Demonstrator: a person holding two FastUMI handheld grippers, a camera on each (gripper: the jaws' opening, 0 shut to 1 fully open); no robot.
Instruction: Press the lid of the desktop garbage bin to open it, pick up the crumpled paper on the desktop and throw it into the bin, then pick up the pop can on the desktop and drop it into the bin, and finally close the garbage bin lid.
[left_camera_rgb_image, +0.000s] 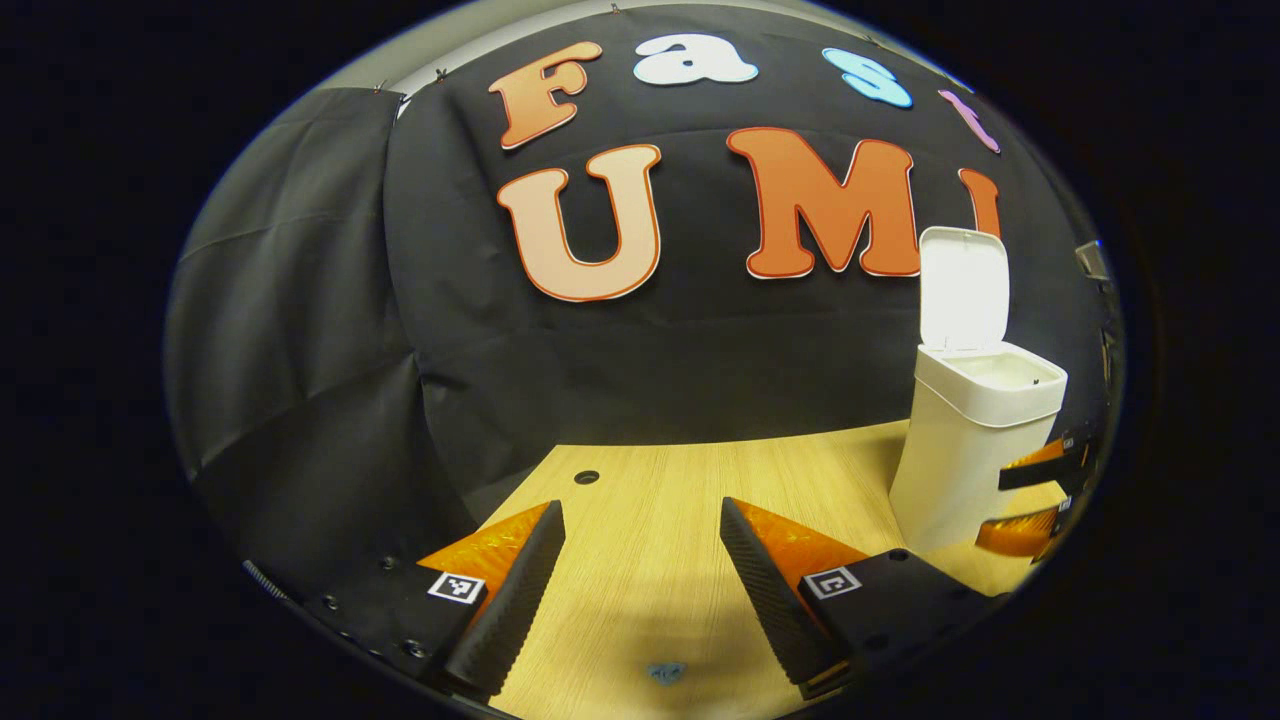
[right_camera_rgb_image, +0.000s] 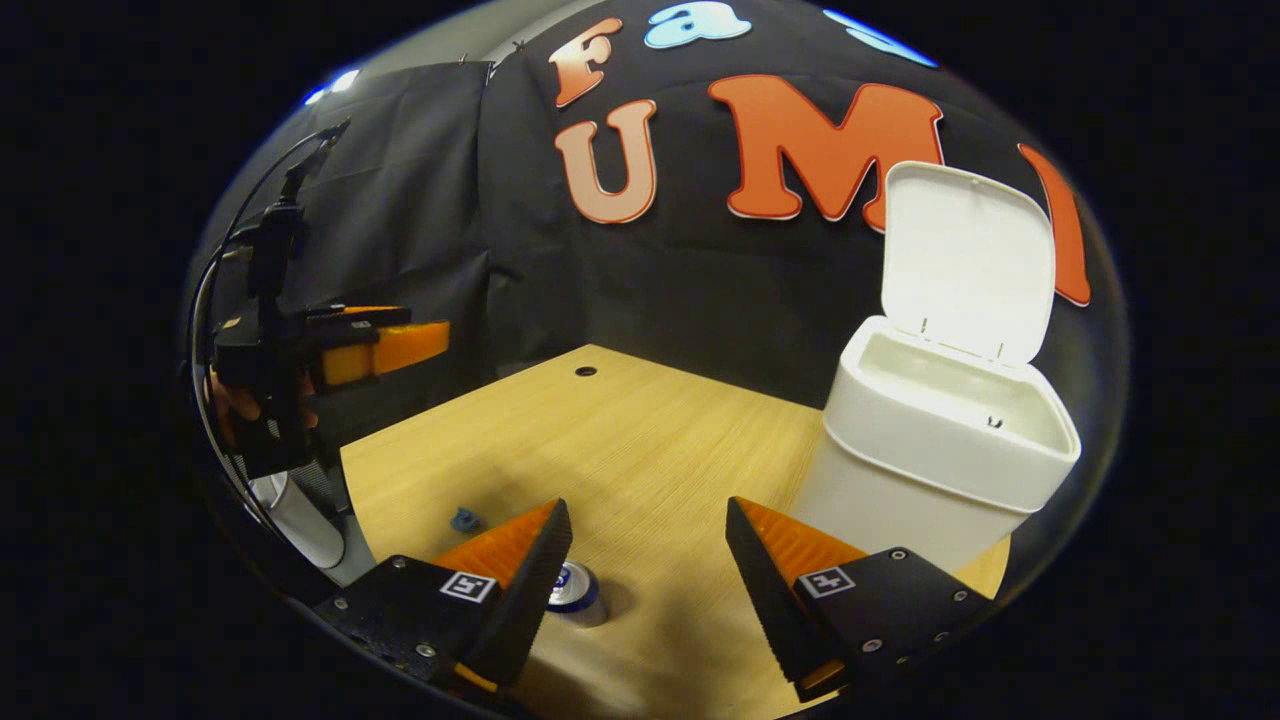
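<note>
The white desktop bin (left_camera_rgb_image: 960, 460) stands on the wooden table at the right, its lid (left_camera_rgb_image: 962, 290) flipped up. In the right gripper view the bin (right_camera_rgb_image: 930, 470) is close on the right, with the lid (right_camera_rgb_image: 965, 260) upright and the inside pale. A pop can (right_camera_rgb_image: 578, 592) stands on the table, partly hidden behind my right gripper's left finger. My right gripper (right_camera_rgb_image: 648, 505) is open above the table, and it also appears beside the bin (left_camera_rgb_image: 1040, 495). My left gripper (left_camera_rgb_image: 640, 508) is open over bare table, held up at the far left (right_camera_rgb_image: 400, 335).
The table (right_camera_rgb_image: 620, 450) has a round cable hole (right_camera_rgb_image: 585, 371) near its far edge. A small blue object (right_camera_rgb_image: 463, 520) lies near the table's left edge, also under my left gripper (left_camera_rgb_image: 665, 672). The black cloth wall closes the back.
</note>
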